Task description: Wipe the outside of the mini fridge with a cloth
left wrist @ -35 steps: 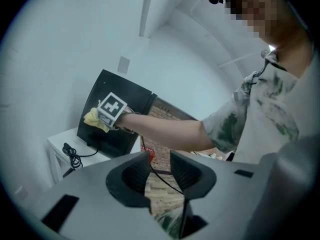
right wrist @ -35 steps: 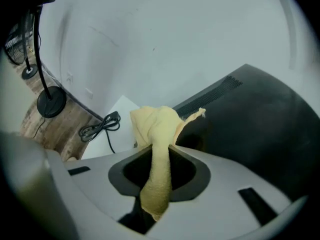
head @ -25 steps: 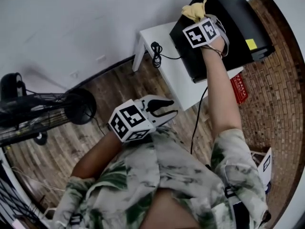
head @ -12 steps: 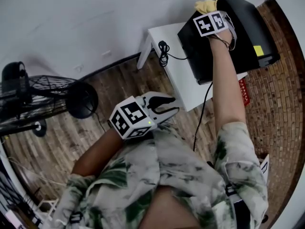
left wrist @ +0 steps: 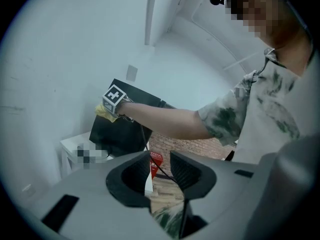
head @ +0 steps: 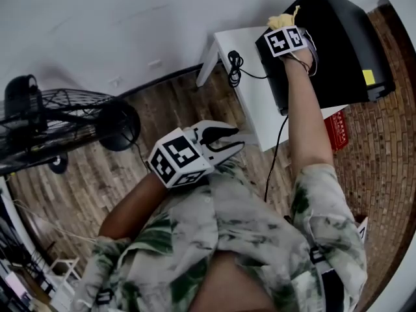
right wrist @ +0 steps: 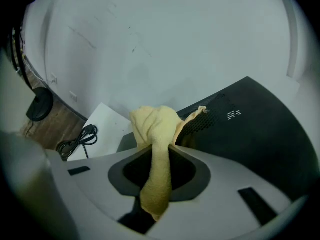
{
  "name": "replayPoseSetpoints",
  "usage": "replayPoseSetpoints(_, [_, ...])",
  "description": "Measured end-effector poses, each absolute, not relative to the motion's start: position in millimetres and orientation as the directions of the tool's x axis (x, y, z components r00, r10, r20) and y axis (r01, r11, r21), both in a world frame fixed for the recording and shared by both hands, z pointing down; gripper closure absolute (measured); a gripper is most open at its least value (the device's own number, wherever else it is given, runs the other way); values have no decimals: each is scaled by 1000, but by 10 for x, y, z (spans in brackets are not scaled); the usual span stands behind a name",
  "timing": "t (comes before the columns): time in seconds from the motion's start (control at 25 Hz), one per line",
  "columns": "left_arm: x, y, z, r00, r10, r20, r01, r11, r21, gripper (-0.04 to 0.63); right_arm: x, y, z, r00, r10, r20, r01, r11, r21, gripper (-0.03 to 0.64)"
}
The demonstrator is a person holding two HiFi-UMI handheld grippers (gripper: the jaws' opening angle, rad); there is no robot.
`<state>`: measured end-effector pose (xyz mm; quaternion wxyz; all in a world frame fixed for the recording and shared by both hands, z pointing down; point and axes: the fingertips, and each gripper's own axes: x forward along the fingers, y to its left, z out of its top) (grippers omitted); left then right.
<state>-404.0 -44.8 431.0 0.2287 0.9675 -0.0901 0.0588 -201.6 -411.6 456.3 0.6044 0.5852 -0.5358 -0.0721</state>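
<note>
In the head view the right claw (head: 283, 26) reaches out to the black mini fridge (head: 344, 51) on the white tabletop (head: 253, 109), with a yellow cloth (head: 281, 20) at the fridge's top corner, while the left claw (head: 224, 143) hangs by the person's chest. The left gripper view shows its jaws slightly apart, holding nothing. The right gripper view shows the jaws pinching the bunched cloth, right by the fridge's vented panel.

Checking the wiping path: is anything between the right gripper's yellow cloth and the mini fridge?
Nothing visible. The right gripper holds the yellow cloth right at the mini fridge edge; the coiled cable lies off to the side on the white table.
</note>
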Motion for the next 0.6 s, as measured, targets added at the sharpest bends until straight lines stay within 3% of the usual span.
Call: replayPoseSetpoints(0.6, [-4157,-718,4567,944,-236,230,-320,-821,473,460,-2047,-4190,5950,368,-599,711,-600,432,674,522])
